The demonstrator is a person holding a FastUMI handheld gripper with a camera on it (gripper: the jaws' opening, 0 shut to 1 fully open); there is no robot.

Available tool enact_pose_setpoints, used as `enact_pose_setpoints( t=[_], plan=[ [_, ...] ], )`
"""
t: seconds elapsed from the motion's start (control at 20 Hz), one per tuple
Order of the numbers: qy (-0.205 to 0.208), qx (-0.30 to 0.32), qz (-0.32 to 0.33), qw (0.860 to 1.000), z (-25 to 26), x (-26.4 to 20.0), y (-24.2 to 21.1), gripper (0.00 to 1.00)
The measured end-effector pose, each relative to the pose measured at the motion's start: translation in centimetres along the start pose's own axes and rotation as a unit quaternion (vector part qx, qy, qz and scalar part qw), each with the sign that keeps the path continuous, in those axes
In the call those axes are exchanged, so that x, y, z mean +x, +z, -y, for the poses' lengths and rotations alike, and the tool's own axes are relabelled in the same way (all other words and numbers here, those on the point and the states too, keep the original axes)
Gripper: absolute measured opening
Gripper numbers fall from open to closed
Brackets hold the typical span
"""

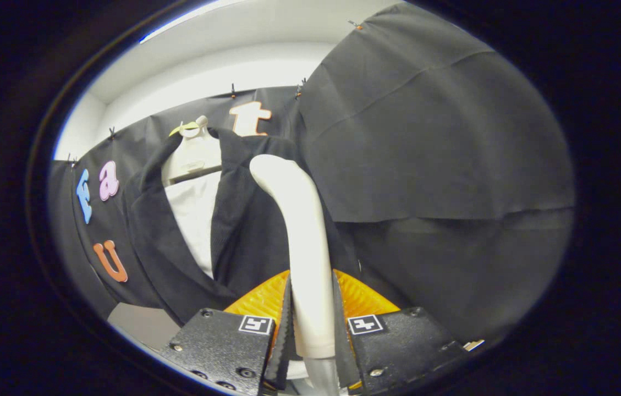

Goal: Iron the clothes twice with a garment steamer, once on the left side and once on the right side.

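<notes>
1. The gripper (312, 324) has both fingers pressed against the lower handle of the steamer (302, 242), one finger on each side, so the tool is closed on it with no visible gap.
2. The steamer is a white, curved wand that rises from between the fingers and bends over at its top toward the hanging clothes; a grey hose or neck (321, 377) leaves its lower end between the finger bases.
3. The jacket (244, 231), dark and open at the front, hangs just beyond the steamer head (whether the head touches the cloth cannot be told from this angle).
4. A white shirt (194, 220) shows in the jacket's opening, to the left of the steamer.
5. Both garments hang from a pale hanger (194, 151), whose top carries a small yellowish clip or tag.
6. Black cloth walls (442, 137) stand behind and to the right of the clothes, pinned below a white wall (205, 71).
7. A pale grey surface (139, 324) lies below the jacket's left hem.
</notes>
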State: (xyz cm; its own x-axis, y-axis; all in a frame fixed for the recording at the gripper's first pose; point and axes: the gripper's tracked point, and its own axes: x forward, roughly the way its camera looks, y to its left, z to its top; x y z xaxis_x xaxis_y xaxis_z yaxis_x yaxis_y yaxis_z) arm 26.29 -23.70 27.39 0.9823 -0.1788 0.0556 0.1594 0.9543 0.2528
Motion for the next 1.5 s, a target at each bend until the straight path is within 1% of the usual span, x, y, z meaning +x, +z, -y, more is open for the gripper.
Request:
enact_pose_setpoints(
  t=[0.25, 0.35, 0.55, 0.65, 0.85, 1.15, 1.5],
  plan=[
    [0.012, -0.022, 0.009, 1.0, -1.4, 2.7, 0.9, 0.37],
    [0.005, -0.04, 0.015, 0.999, -1.5, 3.6, 0.7, 0.37],
    [0.003, -0.057, 0.015, 0.998, -1.1, 3.7, -0.2, 0.37],
    [0.007, -0.057, 0.01, 0.998, -0.8, 4.1, -1.0, 0.37],
    [0.012, -0.067, -0.005, 0.998, 0.1, 2.9, -3.1, 0.37],
    [0.013, -0.09, -0.029, 0.995, 1.1, 2.4, -6.4, 0.37],
    [0.024, -0.108, -0.059, 0.992, 1.5, 1.7, -9.6, 0.37]
  ],
)
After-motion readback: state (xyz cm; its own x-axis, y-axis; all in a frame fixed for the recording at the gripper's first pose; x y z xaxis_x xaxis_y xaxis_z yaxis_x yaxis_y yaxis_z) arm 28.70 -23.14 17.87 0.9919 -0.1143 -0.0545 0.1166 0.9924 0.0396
